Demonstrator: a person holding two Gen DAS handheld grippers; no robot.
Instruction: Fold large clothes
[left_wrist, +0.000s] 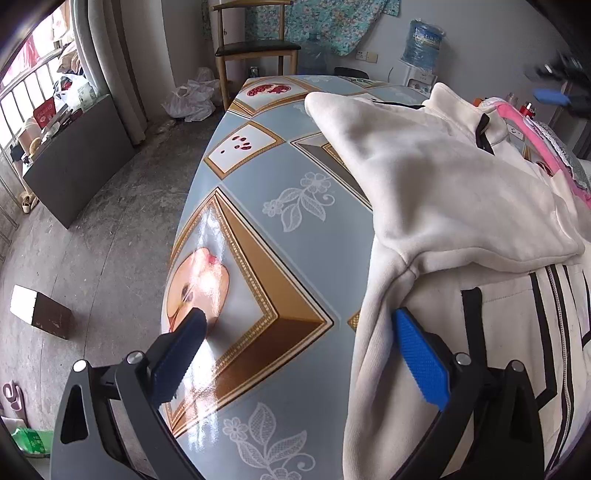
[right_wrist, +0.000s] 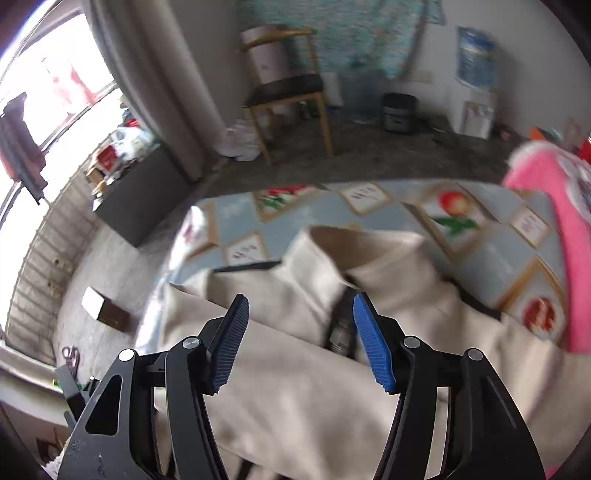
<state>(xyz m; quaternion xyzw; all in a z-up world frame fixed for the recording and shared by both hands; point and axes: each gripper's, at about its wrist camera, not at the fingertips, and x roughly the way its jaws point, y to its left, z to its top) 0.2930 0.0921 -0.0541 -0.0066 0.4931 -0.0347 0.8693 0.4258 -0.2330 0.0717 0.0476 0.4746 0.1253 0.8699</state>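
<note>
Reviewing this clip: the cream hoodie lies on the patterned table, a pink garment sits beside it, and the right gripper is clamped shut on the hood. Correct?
Not quite. In the right wrist view the right gripper is open, its jaws apart above the cream hoodie, gripping nothing. The hoodie does lie on the patterned table, with the pink garment beside it.

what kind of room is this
Most likely a lived-in room of a home, used for laundry and storage. A table with a fruit-print cloth holds a cream garment; a wooden chair and a water dispenser stand by the wall.
</note>
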